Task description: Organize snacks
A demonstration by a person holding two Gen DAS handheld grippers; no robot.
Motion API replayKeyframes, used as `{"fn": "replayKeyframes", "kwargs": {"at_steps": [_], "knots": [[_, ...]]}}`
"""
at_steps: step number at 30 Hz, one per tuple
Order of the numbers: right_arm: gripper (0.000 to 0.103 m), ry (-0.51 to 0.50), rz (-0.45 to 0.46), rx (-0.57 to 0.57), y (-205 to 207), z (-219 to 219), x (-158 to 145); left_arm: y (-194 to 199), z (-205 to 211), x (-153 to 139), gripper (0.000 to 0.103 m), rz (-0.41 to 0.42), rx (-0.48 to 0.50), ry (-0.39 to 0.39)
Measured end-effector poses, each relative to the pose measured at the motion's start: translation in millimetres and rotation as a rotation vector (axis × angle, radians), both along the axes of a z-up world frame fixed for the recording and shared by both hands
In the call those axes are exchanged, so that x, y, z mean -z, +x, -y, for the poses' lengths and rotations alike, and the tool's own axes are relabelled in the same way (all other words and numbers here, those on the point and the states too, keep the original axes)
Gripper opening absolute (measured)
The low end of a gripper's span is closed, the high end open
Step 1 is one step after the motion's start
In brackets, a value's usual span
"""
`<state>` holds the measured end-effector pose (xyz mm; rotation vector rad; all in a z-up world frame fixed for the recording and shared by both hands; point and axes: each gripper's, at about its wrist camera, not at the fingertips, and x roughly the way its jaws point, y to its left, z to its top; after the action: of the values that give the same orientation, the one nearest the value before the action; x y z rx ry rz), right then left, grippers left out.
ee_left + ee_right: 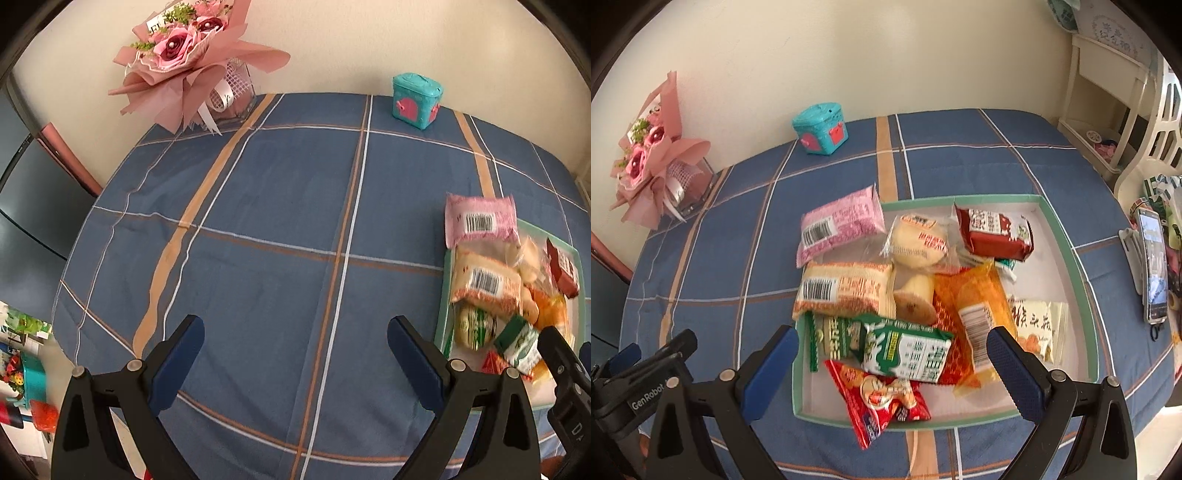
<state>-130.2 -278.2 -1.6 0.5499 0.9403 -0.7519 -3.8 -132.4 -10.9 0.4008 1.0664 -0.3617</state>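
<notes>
Status: judged near the close of sorting. Every snack in view sits in or on the shallow green-rimmed tray [1067,236], on the right half of the blue plaid table [258,221]; no packet lies loose on the cloth. What remains appears to be tidying.

Contents, jumbled and overlapping:
- pink packet [840,225], far left corner, hanging over the rim;
- beige-orange packet [846,291], over the left rim;
- clear-wrapped pastry [918,240], centre far;
- dark red packet [993,230], far right;
- orange wrapper [975,314], centre;
- green-and-white packet [905,350], near;
- red bag [882,402], spilling over the near rim.

Left claw [295,354]: released, nothing held, over bare cloth left of the tray.
Right claw [892,369]: released, nothing held, poised above the tray's near edge.
</notes>
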Motion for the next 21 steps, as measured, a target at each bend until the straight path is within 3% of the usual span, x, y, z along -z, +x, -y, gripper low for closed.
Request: {"fn": "replayKeyframes", "kwargs": {"at_steps": [21], "knots": [[0.103, -0.006, 0.002, -0.035, -7.4, -20.9, -4.1, -18.7, -25.5, -12.9, 0.099, 0.044, 0.017, -0.03]]}}
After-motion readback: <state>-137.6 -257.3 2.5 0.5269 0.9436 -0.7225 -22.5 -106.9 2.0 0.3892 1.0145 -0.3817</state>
